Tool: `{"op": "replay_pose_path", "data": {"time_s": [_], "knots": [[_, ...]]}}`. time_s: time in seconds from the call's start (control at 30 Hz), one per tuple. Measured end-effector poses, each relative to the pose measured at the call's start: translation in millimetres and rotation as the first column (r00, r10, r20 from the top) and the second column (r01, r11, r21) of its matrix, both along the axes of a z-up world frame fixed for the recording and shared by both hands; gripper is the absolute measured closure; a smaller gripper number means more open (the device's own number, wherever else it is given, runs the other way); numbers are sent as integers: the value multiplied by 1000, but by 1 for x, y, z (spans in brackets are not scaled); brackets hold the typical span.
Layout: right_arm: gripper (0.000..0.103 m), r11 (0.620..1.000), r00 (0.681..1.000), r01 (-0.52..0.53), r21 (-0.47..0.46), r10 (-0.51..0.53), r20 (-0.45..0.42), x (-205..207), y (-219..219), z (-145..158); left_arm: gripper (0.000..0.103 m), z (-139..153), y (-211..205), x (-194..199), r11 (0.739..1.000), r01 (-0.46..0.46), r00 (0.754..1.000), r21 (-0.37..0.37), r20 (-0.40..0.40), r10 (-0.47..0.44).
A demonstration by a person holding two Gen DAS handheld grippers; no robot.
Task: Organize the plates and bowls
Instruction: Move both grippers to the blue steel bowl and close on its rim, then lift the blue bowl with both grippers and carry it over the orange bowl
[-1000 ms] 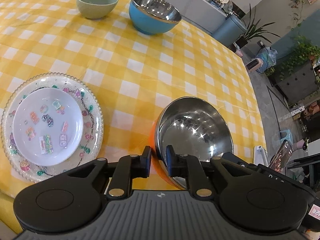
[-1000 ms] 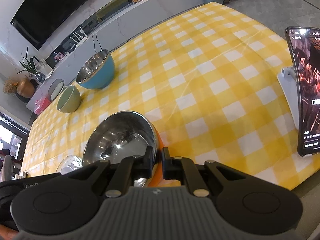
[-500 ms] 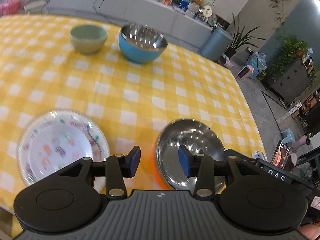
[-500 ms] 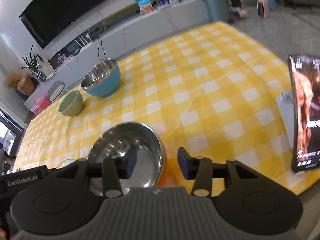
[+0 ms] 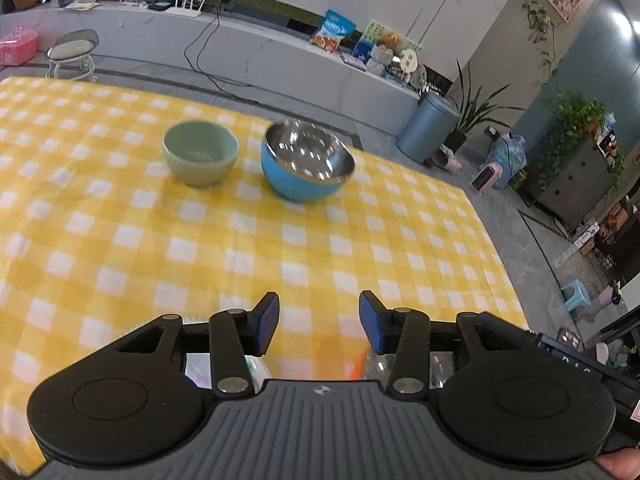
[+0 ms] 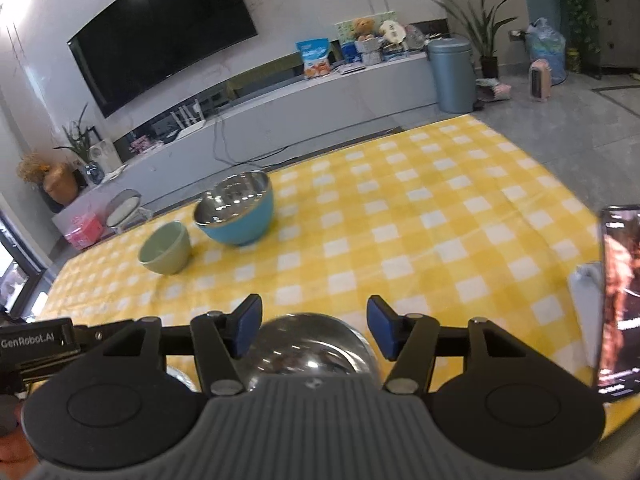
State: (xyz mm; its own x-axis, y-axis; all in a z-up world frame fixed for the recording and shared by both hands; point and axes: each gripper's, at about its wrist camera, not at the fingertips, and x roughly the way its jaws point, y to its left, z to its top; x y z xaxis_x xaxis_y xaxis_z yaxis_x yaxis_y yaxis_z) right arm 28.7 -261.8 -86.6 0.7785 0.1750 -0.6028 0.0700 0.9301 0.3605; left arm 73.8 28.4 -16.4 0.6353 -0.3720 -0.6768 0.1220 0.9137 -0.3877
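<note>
The yellow checked tablecloth (image 5: 280,240) fills both views, blurred as the cameras move. Out on the far part of the cloth sits the blue bowl (image 5: 306,168) with its shiny steel inside, and just beside it, on the left, the pale green bowl (image 5: 200,152); the two stand close but apart, both upright. At the right edge of the right wrist view a phone (image 6: 620,300) stands on a white stand, screen lit.

Nearer in, the orange bowl (image 6: 316,344), steel-lined, rests on the cloth right under the right gripper (image 6: 314,330). Its rim shows low between and below the two blue pads, touched by neither one. The jaws have just been opening and now stand spread wide, gripping nothing.

Over to the left gripper (image 5: 318,326): its jaws have also just been opening, and they stand apart with only bare cloth showing between the pads. A sliver of the orange bowl's side and steel rim peeks out below the right-hand finger, behind the linkage, free of the pads. Under the left-hand finger a bit of the clear patterned plate (image 5: 196,364) shows through the linkage, mostly hidden by the gripper body.

Both grippers are released, with the orange bowl on the table below them.
</note>
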Motion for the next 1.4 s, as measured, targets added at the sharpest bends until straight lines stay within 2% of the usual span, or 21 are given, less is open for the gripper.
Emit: {"op": "replay_pose_path", "data": {"time_s": [0.23, 0.4, 0.5, 0.7, 0.87, 0.93, 1.1, 1.17, 1.3, 1.33, 1.4], "knots": [[42, 999, 998, -33, -28, 32, -58, 50, 22, 6, 48, 7, 9, 44, 999, 17, 1000, -46, 11, -16], [42, 999, 995, -41, 3, 41, -96, 93, 26, 10, 47, 8, 8, 85, 1000, -1, 1000, -18, 26, 1], [43, 998, 990, -59, 17, 61, -126, 123, 28, 11, 47, 5, 8, 113, 1000, 9, 1000, -12, 4, -9], [44, 997, 979, -79, 7, 79, -186, 189, 37, 9, 48, -3, -6, 166, 996, 34, 999, 82, -17, -33], [49, 999, 969, -40, 35, 48, -244, 237, 42, -6, 50, -22, -19, 208, 990, 38, 998, 138, -64, -29], [54, 999, 963, -22, 35, 30, -267, 251, 44, -14, 59, -33, -22, 221, 984, 21, 996, 177, -87, -6], [58, 997, 949, 20, 77, 6, -315, 272, 44, -35, 68, -50, -24, 239, 982, 30, 991, 185, -136, -5], [62, 997, 944, 30, 78, -3, -329, 276, 46, -42, 70, -55, -26, 240, 980, 28, 991, 199, -135, -1], [71, 991, 936, 44, 125, 3, -352, 283, 49, -54, 83, -60, -31, 239, 972, 40, 992, 233, -129, -10], [73, 990, 935, 45, 135, 6, -353, 284, 50, -56, 88, -62, -31, 239, 971, 42, 991, 236, -131, -11], [79, 988, 935, 45, 145, 9, -355, 286, 52, -59, 91, -62, -29, 238, 975, 39, 991, 220, -132, -10]]}}
